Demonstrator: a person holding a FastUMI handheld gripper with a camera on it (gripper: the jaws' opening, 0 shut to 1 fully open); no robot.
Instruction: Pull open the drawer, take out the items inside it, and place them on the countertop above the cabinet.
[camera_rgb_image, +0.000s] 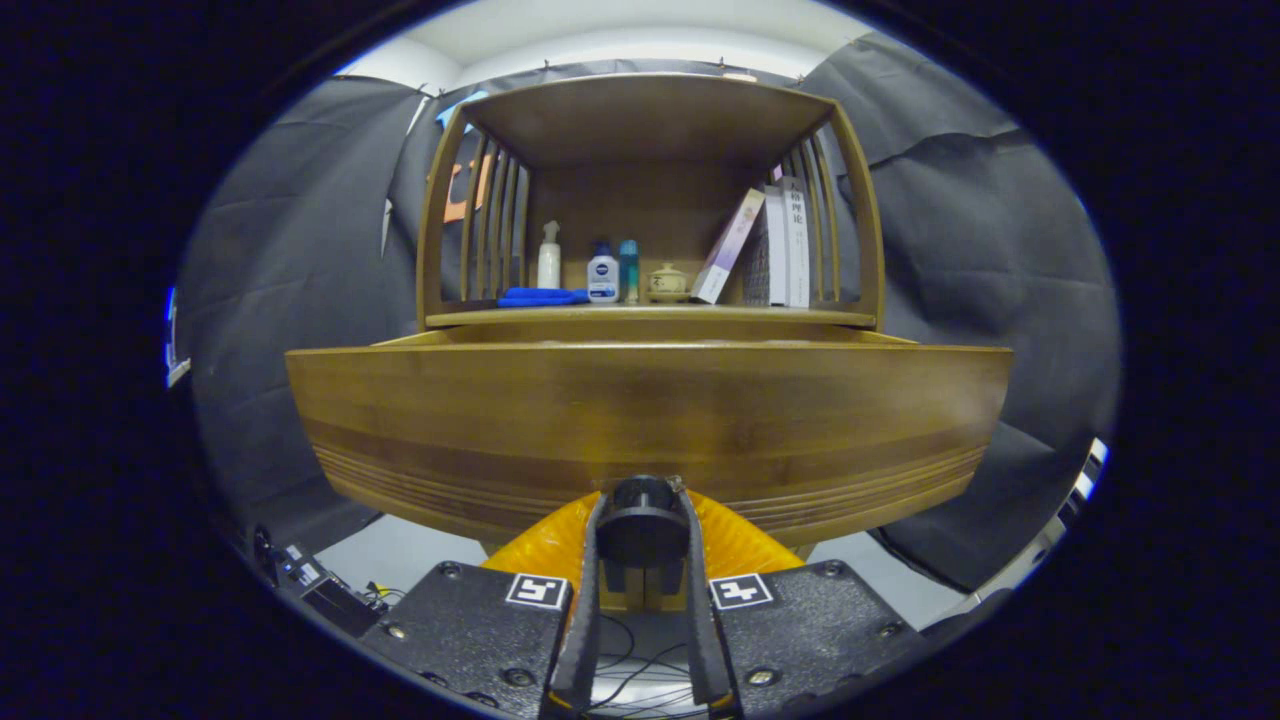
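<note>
The hand-held gripper is narrowed onto the round dark drawer knob, both fingers pressing its sides, at the bottom middle of the drawer, whose broad front of smooth, banded wood with fine grooves along its lower edge stands pulled out from the cabinet. Above the drawer, the wooden worktop carries a blue cloth, plastic bottles, a small lidded ceramic pot and leaning books between slatted sides.

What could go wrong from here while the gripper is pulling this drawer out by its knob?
The gripper is shut on the round knob; its fingers could slip off it mid-pull. The drawer is already out past the countertop; pulled much further, it might tip or drop, and a jerk could topple the bottles.
</note>
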